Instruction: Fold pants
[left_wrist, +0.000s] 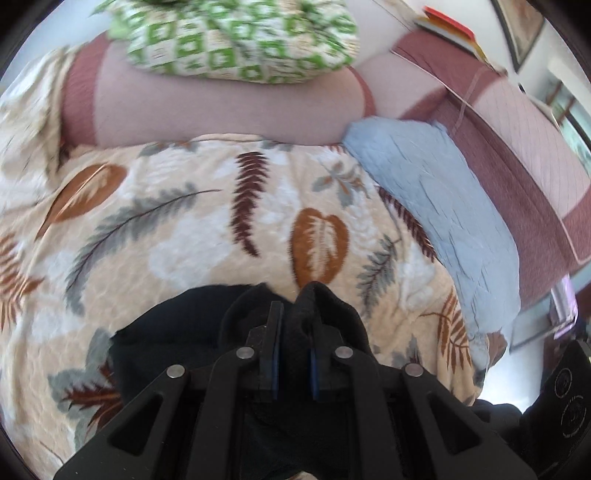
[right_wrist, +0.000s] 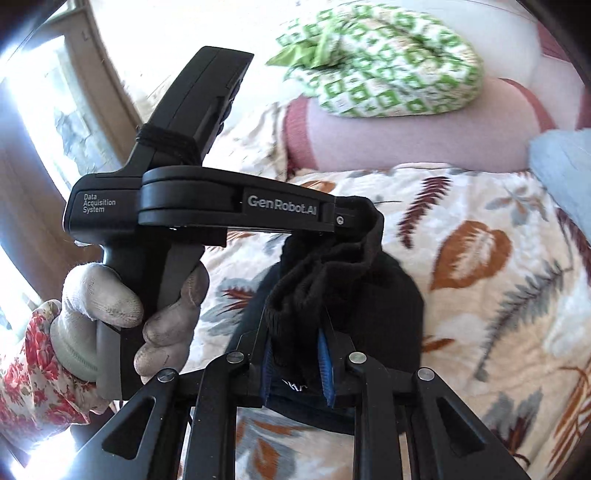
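Your left gripper (left_wrist: 293, 332): jaws clamped on a bunched edge of the black pants (left_wrist: 325, 306), fabric humped up over the right finger. Your right gripper (right_wrist: 295, 354): jaws pinching a gathered fold of the same pants (right_wrist: 332, 266), blue pads (right_wrist: 325, 362) pressed against the cloth on both sides. The two grippers sit close together; in the right wrist view the left gripper (right_wrist: 354, 218) comes in from the left, side on, its tip buried in the pants just beyond your right jaws. Pants hang between both grips, lifted off the bed, the rest draping down near the cameras. Your gloved left hand (right_wrist: 122, 314) wraps the left gripper's handle, floral sleeve (right_wrist: 29, 369) behind it. Below: leaf-print blanket (left_wrist: 184, 229) covering the bed. Far side: pink bolster (left_wrist: 221, 110) with a green-and-white patterned bundle (left_wrist: 240, 37) on top. Right: a light blue quilted cloth (left_wrist: 443, 206) lying on the blanket edge.
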